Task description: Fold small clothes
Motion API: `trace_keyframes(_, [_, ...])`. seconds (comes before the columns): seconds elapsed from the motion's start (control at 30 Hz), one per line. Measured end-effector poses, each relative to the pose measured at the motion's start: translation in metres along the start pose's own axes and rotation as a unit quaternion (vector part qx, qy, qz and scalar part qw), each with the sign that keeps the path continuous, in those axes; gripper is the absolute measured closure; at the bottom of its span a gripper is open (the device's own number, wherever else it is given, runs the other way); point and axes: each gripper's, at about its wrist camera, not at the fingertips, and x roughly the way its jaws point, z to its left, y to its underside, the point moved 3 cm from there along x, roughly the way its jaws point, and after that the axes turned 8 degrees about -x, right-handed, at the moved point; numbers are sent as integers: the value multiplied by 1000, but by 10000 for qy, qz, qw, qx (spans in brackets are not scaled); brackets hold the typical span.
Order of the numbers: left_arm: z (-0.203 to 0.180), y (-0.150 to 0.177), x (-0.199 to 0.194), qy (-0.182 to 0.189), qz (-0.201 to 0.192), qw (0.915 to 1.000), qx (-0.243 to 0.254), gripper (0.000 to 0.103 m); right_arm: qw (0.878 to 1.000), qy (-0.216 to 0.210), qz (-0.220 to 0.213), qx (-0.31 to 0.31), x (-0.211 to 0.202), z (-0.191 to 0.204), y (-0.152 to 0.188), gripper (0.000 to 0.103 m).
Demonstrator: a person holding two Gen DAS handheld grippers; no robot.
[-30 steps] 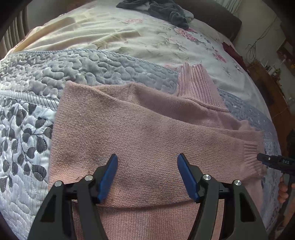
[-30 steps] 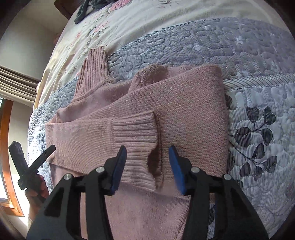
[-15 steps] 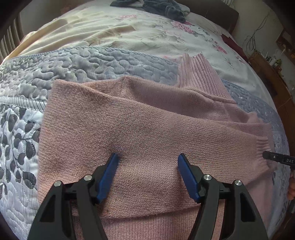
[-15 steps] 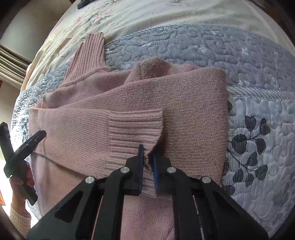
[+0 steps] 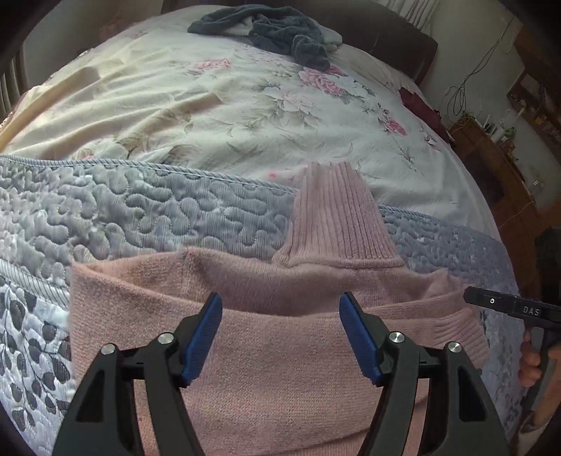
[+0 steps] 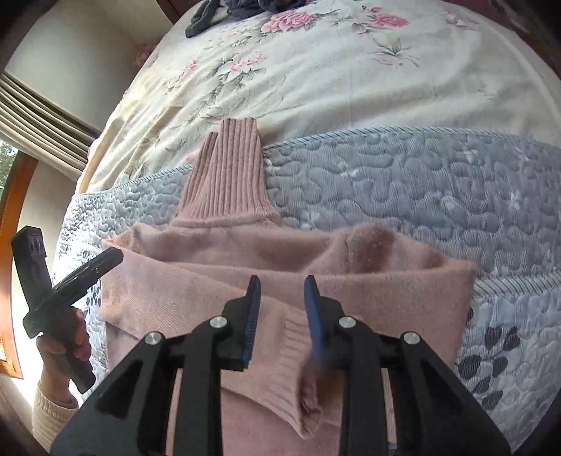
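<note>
A pink knit sweater (image 5: pixel 280 368) lies folded on the grey quilt (image 5: pixel 140 210), its ribbed collar (image 5: pixel 336 217) pointing up the bed. My left gripper (image 5: pixel 280 298) is open just above the folded body and holds nothing. In the right wrist view the sweater (image 6: pixel 385 305) has a sleeve laid across it, with the ribbed cuff (image 6: pixel 280 368) below my right gripper (image 6: pixel 282 280). The right jaws stand apart, and the cuff's edge is blurred beside the right finger. Each view also shows the other gripper's handle in a hand at the frame edge.
A heap of dark blue-grey clothes (image 5: pixel 273 28) lies at the head of the bed on the floral sheet (image 5: pixel 245 105). A dark red cloth (image 5: pixel 420 105) sits at the bed's right edge, beside wooden furniture (image 5: pixel 498 168). A window with a curtain (image 6: pixel 35 112) is to the left.
My right gripper closed on the sleeve cuff half a second ago and has now let it go. Both grippers have drawn back toward the sweater's near edge. The left stayed open.
</note>
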Motion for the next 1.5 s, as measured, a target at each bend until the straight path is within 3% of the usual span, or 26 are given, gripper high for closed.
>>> trace_keyframes(0.07, [-5, -22, 22, -3, 176, 9998, -70, 30, 9998, -171, 9, 129, 14, -1, -27, 67])
trace_keyframes(0.23, [-1, -56, 75, 51, 505, 9978, -415, 30, 9990, -328, 196, 220, 64, -1, -83, 63])
trace_keyframes(0.37, [2, -65, 106, 151, 631, 9966, -514, 30, 9983, -464, 269, 231, 97, -1, -102, 56])
trace_keyframes(0.53, [-8, -73, 117, 271, 466, 9979, -359, 30, 9952, -813, 362, 400, 128, -5, -112, 55])
trace_keyframes(0.6, [-19, -74, 116, 753, 465, 9956, -316, 30, 9939, -988, 293, 402, 131, -5, -114, 60])
trace_keyframes(0.63, [-24, -73, 118, 804, 530, 9949, -285, 32, 9936, -1010, 296, 410, 132, -5, -115, 64])
trace_keyframes(0.77, [-36, -68, 134, 608, 751, 9952, -183, 57, 9943, -998, 268, 281, 125, -4, -119, 91])
trace_keyframes(0.8, [-36, -69, 134, 597, 721, 9954, -204, 64, 9949, -965, 226, 205, 120, -2, -119, 91])
trace_keyframes(0.83, [-35, -69, 133, 600, 727, 9952, -267, 82, 9952, -958, 172, 132, 115, 0, -118, 92])
trace_keyframes(0.97, [-31, -68, 112, 969, 510, 9926, -516, 88, 9945, -1031, -106, -148, 88, 10, -110, 93])
trace_keyframes(1.23, [-47, -36, 30, 1367, -223, 9902, 165, 92, 9898, -990, -586, -841, 23, 44, -64, 94])
trace_keyframes(1.5, [-41, 32, -17, 1368, -327, 9889, 484, 92, 9862, -810, -535, -1344, -8, 76, 12, 94])
